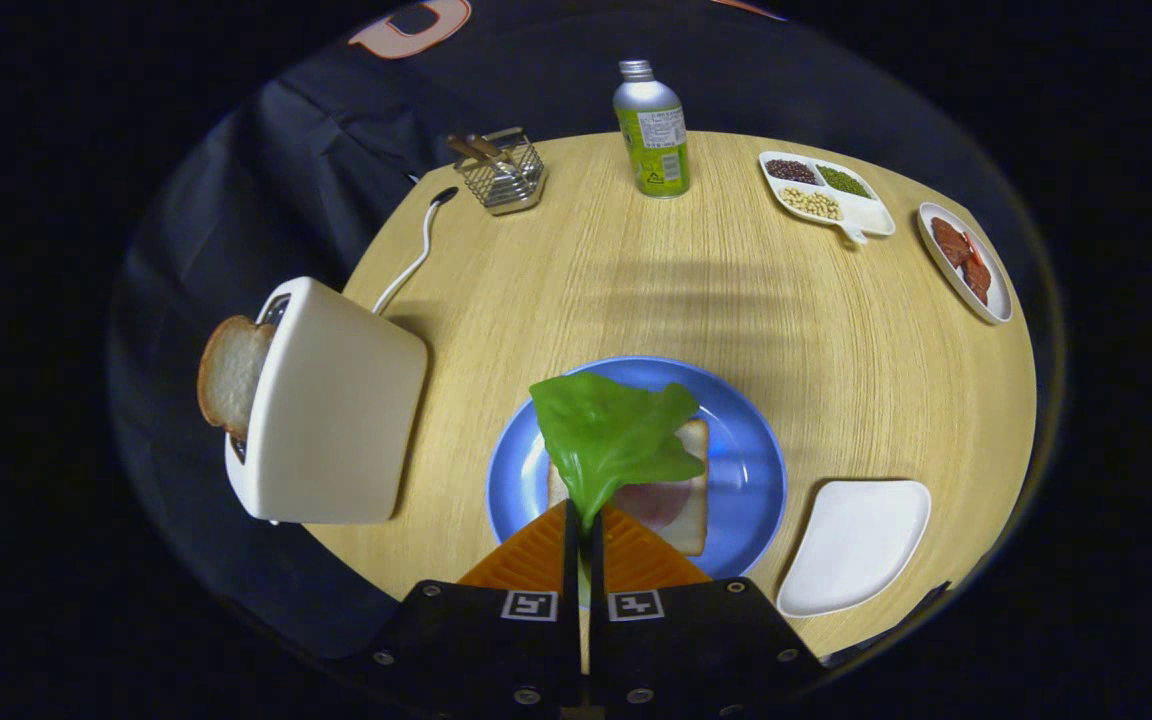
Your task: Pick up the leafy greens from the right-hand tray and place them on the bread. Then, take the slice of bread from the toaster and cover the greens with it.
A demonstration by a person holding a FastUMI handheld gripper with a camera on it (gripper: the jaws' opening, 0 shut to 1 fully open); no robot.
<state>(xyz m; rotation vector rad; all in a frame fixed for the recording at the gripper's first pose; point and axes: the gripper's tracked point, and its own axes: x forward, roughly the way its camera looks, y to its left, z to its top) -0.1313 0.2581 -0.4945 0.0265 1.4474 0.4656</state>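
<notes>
My gripper [583,530] is shut on the stem end of a bright green leaf [611,435], which sticks out ahead of the fingers. The leaf hangs over a slice of bread [684,510] with a pink piece of ham on it, lying on a blue plate [746,440]. To the left of the plate stands a cream toaster [331,405] with a second slice of bread [231,372] poking out of its slot. A white tray [856,545] with nothing on it lies to the right of the plate.
At the back of the round wooden table [736,290] stand a green-labelled bottle [652,130] and a wire basket [504,172]. A divided dish of beans [824,190] and a small plate of red slices [966,262] lie far right. The toaster's white cord [416,255] trails back.
</notes>
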